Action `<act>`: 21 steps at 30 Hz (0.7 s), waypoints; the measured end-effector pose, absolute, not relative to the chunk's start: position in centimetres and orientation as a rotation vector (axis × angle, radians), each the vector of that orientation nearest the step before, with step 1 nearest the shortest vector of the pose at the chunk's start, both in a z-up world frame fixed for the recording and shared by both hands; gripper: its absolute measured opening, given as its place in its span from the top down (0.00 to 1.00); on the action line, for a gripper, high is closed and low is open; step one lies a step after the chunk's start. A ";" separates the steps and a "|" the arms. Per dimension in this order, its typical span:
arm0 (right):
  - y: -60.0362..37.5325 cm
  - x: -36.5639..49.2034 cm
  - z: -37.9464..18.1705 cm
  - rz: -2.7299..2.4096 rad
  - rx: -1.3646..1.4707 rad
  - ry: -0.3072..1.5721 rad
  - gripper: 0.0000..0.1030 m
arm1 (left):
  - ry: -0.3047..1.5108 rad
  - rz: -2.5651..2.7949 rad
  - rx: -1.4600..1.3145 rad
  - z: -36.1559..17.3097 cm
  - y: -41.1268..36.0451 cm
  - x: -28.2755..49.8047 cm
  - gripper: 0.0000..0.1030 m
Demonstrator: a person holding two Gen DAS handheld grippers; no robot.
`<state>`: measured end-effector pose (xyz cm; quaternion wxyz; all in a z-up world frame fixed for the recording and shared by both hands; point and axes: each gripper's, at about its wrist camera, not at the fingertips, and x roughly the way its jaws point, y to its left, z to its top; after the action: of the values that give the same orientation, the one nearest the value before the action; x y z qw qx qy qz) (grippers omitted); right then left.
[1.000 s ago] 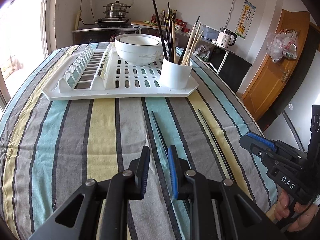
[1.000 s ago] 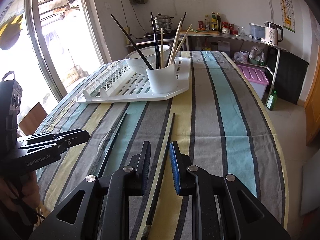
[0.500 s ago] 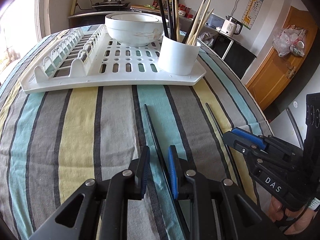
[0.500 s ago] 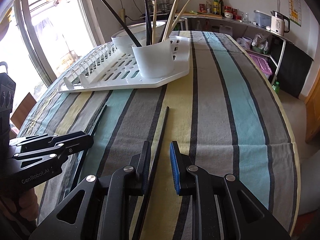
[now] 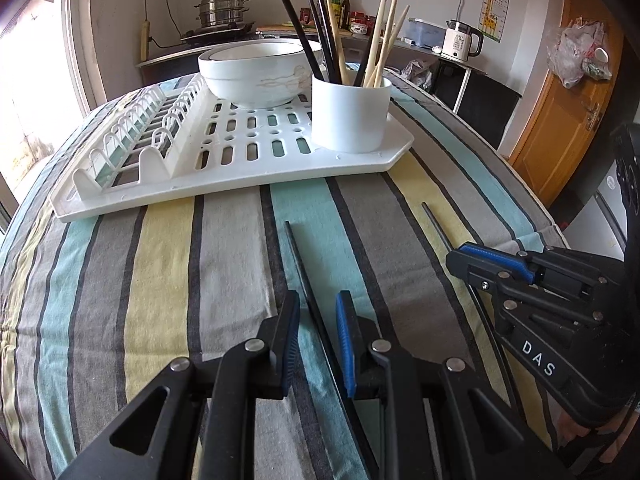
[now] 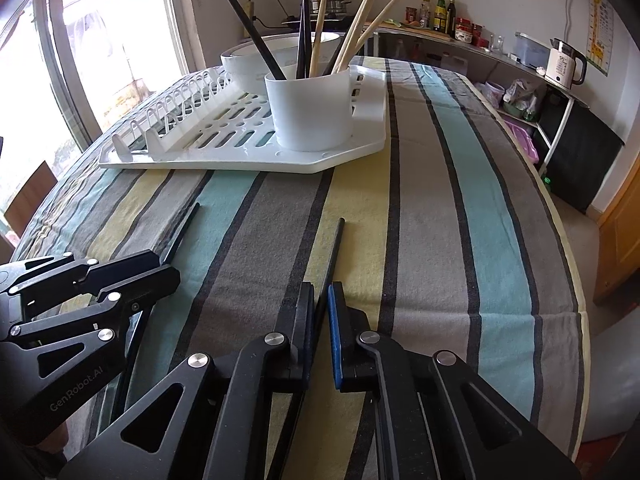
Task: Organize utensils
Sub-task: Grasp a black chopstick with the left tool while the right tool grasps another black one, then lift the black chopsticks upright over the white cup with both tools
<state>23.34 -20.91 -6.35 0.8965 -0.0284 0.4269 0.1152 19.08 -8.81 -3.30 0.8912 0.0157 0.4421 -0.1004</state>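
Striped tablecloth [image 5: 168, 280] in grey, teal, yellow and black bands, spread across the whole table. Steel steamer pot [image 5: 226, 8] on a stove at 12 o'clock, against the far wall. White electric kettle [image 5: 462, 42] on the counter at 1 o'clock; bottles and jars [image 6: 440, 12] along that counter. Orange wooden door [image 5: 560, 120] at 3 o'clock, plastic bag [image 5: 578, 54] hanging near it. Bright window [image 6: 100, 40] at 10 o'clock.

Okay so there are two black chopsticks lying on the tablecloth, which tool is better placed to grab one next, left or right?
Probably the right tool: its fingers have a narrower gap around the chopstick on the yellow stripe. The left tool also straddles a chopstick, but with a wider gap. Both are open.
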 end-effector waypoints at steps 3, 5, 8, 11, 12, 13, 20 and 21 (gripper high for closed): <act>-21.1 23.4 -6.3 0.251 -0.034 0.887 0.94 | 0.912 -0.193 0.069 -3.3 -9.1 19.1 0.89; -21.1 23.3 -6.3 0.259 -0.026 0.885 0.94 | 0.916 -0.197 0.079 -3.3 -9.1 19.4 0.91; -21.1 23.2 -6.0 0.266 -0.020 0.877 0.94 | 0.925 -0.216 0.084 -3.3 -9.0 19.7 0.92; -21.1 23.1 -5.5 0.280 -0.007 0.865 0.94 | 0.937 -0.236 0.069 -3.2 -8.7 19.9 0.93; -21.2 23.0 -5.3 0.282 -0.005 0.859 0.94 | 0.938 -0.241 0.061 -3.1 -8.6 19.9 0.93; -21.2 23.0 -5.1 0.284 -0.001 0.854 0.94 | 0.937 -0.246 0.055 -2.9 -8.4 19.9 0.93; -21.9 22.3 -3.0 0.293 0.029 0.797 0.95 | 0.892 -0.290 0.023 -0.5 -7.6 19.3 0.93; -22.0 22.1 -2.6 0.295 0.034 0.785 0.95 | 0.885 -0.294 0.019 -0.1 -7.5 19.2 0.93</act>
<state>22.13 -21.97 -2.62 0.9131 0.0167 0.3812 0.1434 19.21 -7.52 -0.09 0.8933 0.0092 0.4265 -0.1418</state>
